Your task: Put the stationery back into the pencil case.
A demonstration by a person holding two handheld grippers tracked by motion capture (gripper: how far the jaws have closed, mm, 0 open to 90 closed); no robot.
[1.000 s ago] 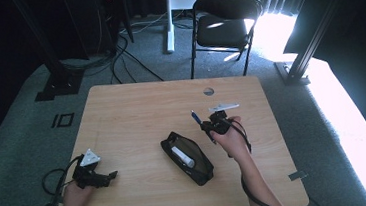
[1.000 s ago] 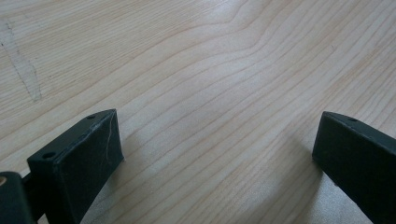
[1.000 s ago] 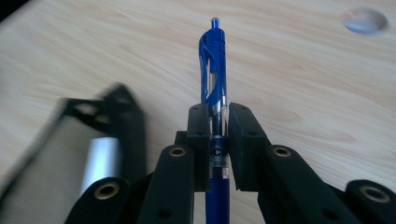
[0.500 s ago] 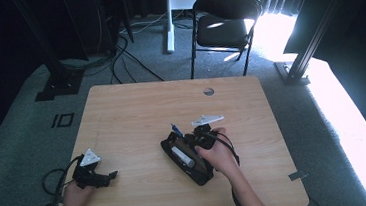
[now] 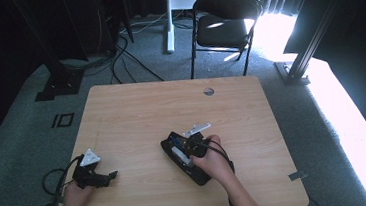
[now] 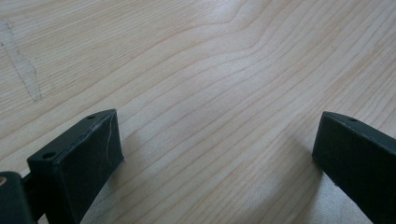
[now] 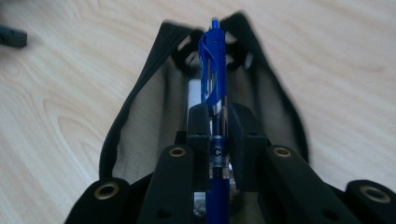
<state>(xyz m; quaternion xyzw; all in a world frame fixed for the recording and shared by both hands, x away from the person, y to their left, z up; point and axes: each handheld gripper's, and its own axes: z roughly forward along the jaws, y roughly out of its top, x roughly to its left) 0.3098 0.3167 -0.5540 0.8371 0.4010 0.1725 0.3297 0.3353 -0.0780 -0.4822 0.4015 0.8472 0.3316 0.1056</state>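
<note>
Blue pen (image 7: 214, 88) above open black pouch (image 7: 140, 112)

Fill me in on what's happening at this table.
A person is working with a gripper in each hand. The right gripper is shut on a blue pen and holds it over an open black pencil case lying on the wooden table. The left gripper rests open on bare wood.
</note>
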